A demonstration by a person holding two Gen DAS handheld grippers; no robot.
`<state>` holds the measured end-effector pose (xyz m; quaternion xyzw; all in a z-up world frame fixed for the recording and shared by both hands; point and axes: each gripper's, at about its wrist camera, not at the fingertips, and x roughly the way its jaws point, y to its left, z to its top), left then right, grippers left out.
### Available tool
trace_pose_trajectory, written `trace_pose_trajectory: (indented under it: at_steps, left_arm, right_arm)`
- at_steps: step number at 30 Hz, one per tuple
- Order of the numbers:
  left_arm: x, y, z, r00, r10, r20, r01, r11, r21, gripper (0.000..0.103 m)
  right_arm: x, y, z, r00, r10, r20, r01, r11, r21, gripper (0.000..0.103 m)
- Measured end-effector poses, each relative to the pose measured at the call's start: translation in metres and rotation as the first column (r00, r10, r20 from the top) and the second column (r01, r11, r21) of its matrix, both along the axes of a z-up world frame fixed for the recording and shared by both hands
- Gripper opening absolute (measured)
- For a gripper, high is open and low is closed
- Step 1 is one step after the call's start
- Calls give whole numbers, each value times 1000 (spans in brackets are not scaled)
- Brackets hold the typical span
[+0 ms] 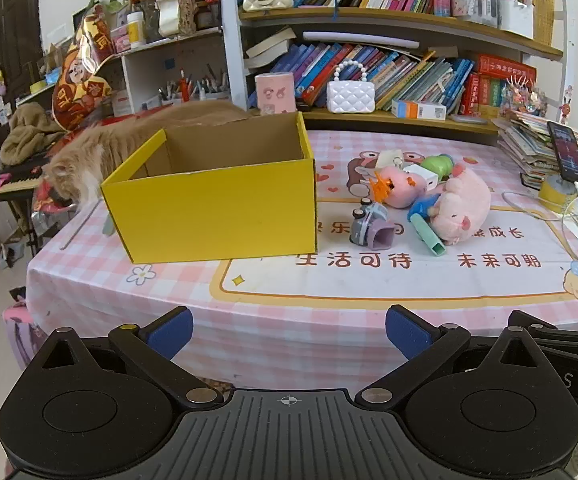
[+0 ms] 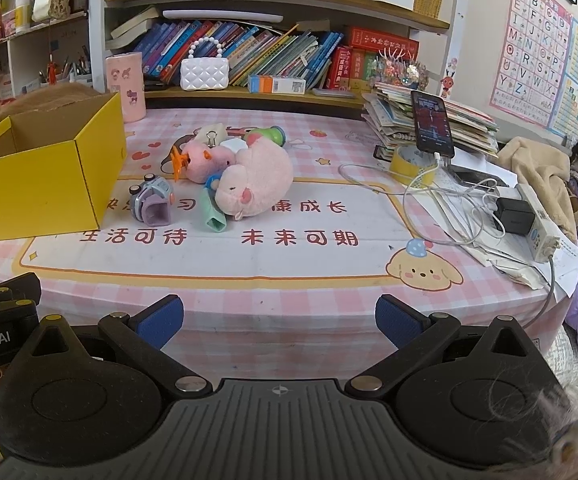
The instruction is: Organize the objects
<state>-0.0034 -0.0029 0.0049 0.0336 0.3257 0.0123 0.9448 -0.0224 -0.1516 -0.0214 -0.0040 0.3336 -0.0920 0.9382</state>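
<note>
Both black two-finger grippers with blue pads, the left gripper (image 1: 287, 334) and the right gripper (image 2: 279, 322), hung over the near edge of the pink checked tablecloth (image 2: 273, 292), jaws spread wide and holding nothing. Well beyond them stood an open yellow cardboard box (image 1: 217, 210), empty inside. Just right of that box lay a heap of toys: a pink plush pig (image 1: 461, 205), a smaller pink plush (image 1: 403, 190), a grey-purple toy car (image 1: 369, 224) and a green whistle (image 1: 433, 236).

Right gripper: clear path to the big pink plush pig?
Probably yes. The right gripper is open and empty at the table's near edge; bare tablecloth lies between it and the big pink plush pig.
</note>
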Motion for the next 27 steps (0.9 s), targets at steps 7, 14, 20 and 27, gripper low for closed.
trace_pose_trajectory:
  at_steps: [7, 14, 20, 27]
  left_arm:
    - [0, 0, 0, 1000, 0, 0, 0, 1000, 0, 103]
    - [1, 3, -1, 1000, 6, -3, -6, 1000, 0, 103]
    - [5, 4, -1, 1000, 12, -9, -12, 1000, -3, 103]
    - [11, 5, -3, 1000, 10, -20, -10, 1000, -7, 103]
  right_arm:
    - [0, 0, 0, 1000, -1, 0, 1, 1000, -1, 103]
    - [1, 1, 0, 1000, 3, -2, -3, 1000, -3, 103]
    - [7, 4, -2, 1000, 9, -12, -9, 1000, -10, 103]
    - [11, 4, -4, 1000, 7, -21, -7, 1000, -12, 103]
